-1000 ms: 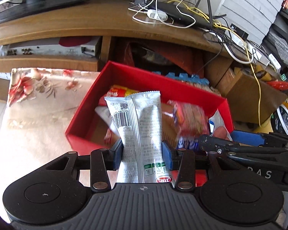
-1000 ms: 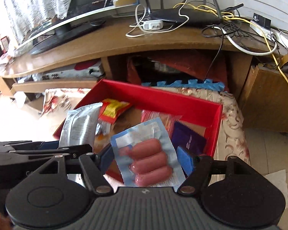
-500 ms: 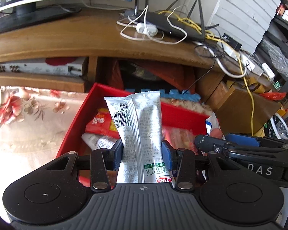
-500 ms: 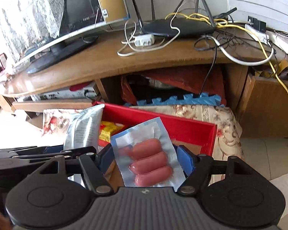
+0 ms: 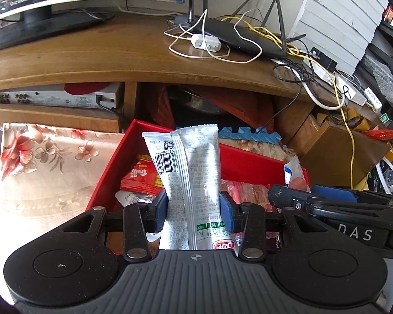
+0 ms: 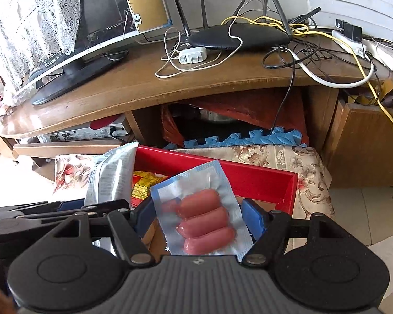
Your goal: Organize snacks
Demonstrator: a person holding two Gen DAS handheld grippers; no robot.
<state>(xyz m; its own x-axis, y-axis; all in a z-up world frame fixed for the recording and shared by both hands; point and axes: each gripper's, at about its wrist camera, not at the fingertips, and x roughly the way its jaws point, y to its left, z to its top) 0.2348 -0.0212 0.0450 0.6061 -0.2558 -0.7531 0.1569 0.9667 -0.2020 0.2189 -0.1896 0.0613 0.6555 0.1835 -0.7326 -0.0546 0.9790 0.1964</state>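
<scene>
My left gripper (image 5: 194, 209) is shut on a silver snack packet (image 5: 188, 172) with a barcode, held upright above the red box (image 5: 249, 162). My right gripper (image 6: 200, 218) is shut on a clear blue-edged sausage pack (image 6: 204, 219) holding three pink sausages, also above the red box (image 6: 249, 178). The box holds red and yellow snack packets (image 5: 144, 175). The silver packet also shows at the left in the right wrist view (image 6: 112, 172). The right gripper's arm shows at the right of the left wrist view (image 5: 327, 204).
The box sits on a floral cloth (image 5: 44, 162). Behind stands a wooden TV stand (image 5: 118, 52) with a monitor (image 6: 73, 52), router (image 6: 238, 36), charger and tangled cables. A blue foam mat (image 6: 243, 137) lies behind the box. A wooden cabinet (image 6: 366, 141) stands at the right.
Both grippers have risen and pulled back with their packets; the red box now appears lower and smaller, and more of the TV stand top shows.
</scene>
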